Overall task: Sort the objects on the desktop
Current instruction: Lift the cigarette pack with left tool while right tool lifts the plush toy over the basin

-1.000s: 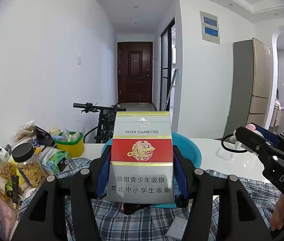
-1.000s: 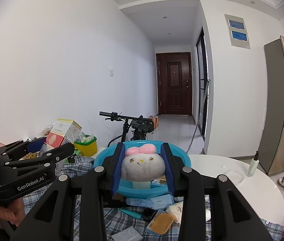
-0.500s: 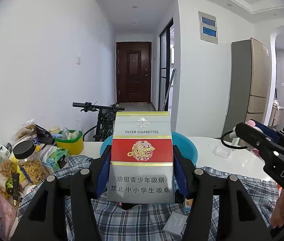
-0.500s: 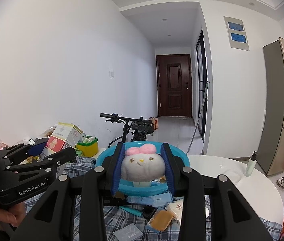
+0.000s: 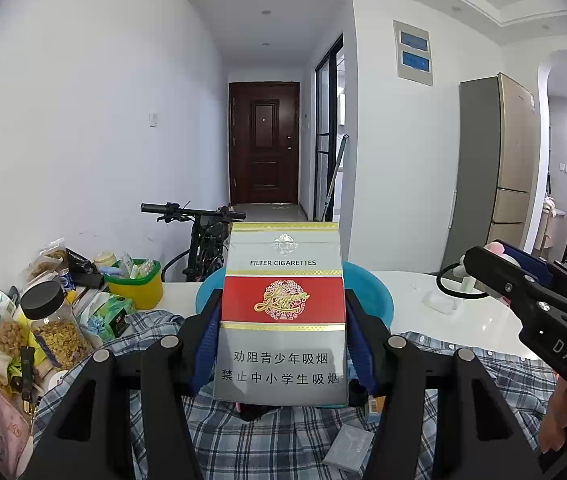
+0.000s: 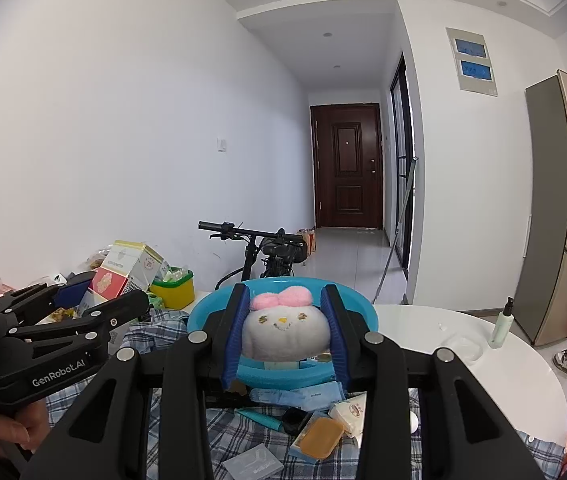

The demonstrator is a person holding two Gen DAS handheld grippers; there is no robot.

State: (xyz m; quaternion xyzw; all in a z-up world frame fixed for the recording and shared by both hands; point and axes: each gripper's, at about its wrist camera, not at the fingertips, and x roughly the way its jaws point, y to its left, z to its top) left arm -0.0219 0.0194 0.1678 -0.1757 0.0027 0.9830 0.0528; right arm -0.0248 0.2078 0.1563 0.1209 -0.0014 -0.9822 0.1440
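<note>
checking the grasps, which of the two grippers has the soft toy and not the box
The right gripper: its blue pads squeeze the grey plush toy with a pink bow. The left gripper holds the upright red-and-silver cigarette box.

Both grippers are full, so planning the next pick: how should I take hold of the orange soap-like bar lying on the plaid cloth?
Judging from the right wrist view, the orange bar lies flat and tilted among wrappers on the plaid cloth. Come from above and pinch across its two long edges, its narrower span; its rounded corners may slip. Its underside is hidden.
</note>
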